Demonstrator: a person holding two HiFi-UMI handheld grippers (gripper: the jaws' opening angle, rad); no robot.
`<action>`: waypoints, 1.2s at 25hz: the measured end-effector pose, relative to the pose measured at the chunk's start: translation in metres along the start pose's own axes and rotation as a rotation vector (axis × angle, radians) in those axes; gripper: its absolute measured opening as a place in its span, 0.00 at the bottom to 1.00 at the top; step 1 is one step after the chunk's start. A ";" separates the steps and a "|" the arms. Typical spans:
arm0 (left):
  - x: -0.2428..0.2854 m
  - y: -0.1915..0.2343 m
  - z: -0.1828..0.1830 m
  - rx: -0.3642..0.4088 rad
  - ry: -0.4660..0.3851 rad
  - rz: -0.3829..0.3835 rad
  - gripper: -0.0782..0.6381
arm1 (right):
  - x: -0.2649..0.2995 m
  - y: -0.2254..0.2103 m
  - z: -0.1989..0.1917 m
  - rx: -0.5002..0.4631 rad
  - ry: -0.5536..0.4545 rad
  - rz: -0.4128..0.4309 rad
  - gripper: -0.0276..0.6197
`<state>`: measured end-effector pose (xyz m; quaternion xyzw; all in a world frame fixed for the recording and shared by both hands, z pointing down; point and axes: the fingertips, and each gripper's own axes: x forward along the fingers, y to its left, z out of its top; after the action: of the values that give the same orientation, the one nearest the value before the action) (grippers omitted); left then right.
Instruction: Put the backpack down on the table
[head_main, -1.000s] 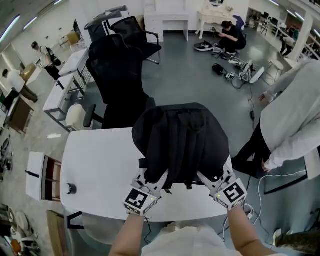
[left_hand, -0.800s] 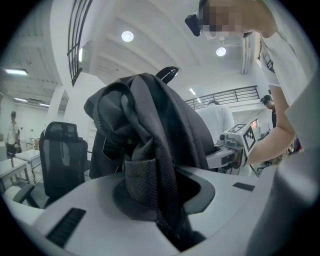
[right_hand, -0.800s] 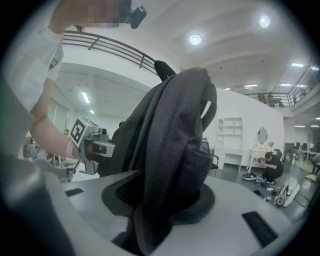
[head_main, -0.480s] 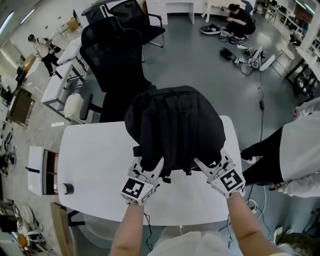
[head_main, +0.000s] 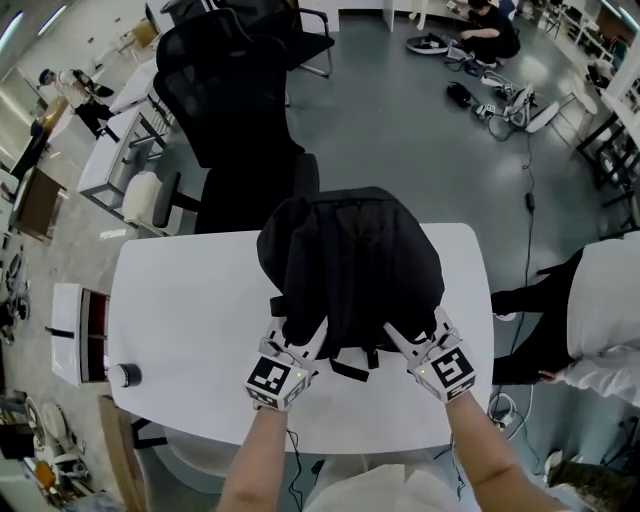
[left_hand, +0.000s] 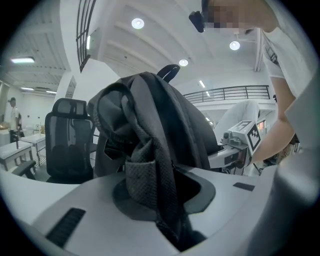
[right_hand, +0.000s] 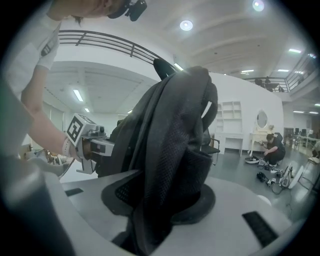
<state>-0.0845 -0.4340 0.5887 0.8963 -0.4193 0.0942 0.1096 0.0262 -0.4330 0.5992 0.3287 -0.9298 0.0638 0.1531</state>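
A black backpack hangs upright over the middle of the white table, its back panel and shoulder straps toward me. My left gripper is shut on the left shoulder strap, which bunches between its jaws. My right gripper is shut on the right shoulder strap. Both grippers sit low at the pack's near side, just above the table top. Each gripper view shows the other one beyond the pack: the right gripper and the left gripper. Whether the pack's bottom touches the table is hidden.
A black office chair stands right behind the table's far edge. A small dark round object sits at the table's front left corner. A person in white stands at the right end. White desks and a low cabinet are on the left.
Both grippers and the backpack have come down toward the table top, and the pack sits lower over the table. The grips on the straps look unchanged.
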 end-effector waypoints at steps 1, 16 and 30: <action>-0.002 0.000 -0.006 -0.008 0.002 -0.001 0.24 | 0.000 0.003 -0.005 0.009 0.001 0.000 0.30; -0.006 0.000 -0.036 -0.051 0.011 0.002 0.28 | 0.003 0.012 -0.025 0.022 0.000 0.023 0.31; -0.007 0.004 -0.037 -0.075 0.039 0.043 0.32 | 0.004 0.010 -0.028 0.025 0.020 0.025 0.32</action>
<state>-0.0954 -0.4212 0.6231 0.8803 -0.4394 0.0981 0.1494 0.0234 -0.4218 0.6271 0.3182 -0.9314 0.0805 0.1573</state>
